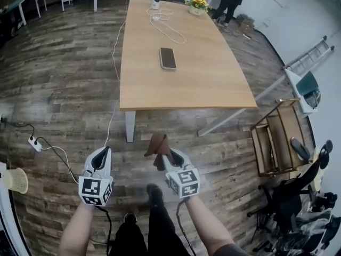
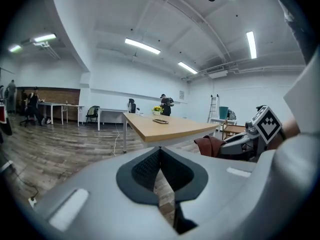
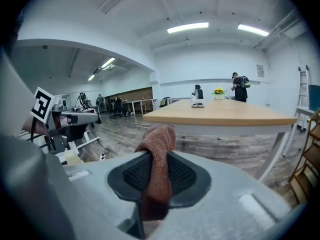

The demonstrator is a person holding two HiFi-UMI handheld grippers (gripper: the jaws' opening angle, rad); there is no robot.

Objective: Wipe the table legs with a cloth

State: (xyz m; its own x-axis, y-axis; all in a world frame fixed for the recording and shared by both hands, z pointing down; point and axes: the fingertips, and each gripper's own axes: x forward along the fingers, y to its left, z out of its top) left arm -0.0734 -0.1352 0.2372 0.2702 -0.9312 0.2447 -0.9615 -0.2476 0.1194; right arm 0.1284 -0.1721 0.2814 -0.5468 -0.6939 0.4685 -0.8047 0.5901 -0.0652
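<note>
A brown cloth (image 1: 157, 147) (image 3: 159, 169) (image 2: 210, 145) is pinched in my right gripper (image 1: 166, 154) (image 3: 158, 176), whose jaws are shut on it, short of the table's near edge. The long wooden table (image 1: 181, 57) (image 2: 165, 127) (image 3: 225, 117) stands ahead on white legs: a straight near-left leg (image 1: 130, 126) and a slanted near-right leg (image 1: 224, 122) (image 3: 274, 151). My left gripper (image 1: 102, 158) (image 2: 160, 170) hangs to the left at about the same height, jaws shut with nothing between them.
On the tabletop lie a phone (image 1: 168, 58), a white cable (image 1: 166, 24) and a flower pot (image 1: 198, 5). A power strip (image 1: 34, 143) with cords lies on the floor at left. A wooden rack (image 1: 277, 136) and a chair (image 1: 290, 193) stand at right. A person (image 1: 229, 1) stands beyond the table.
</note>
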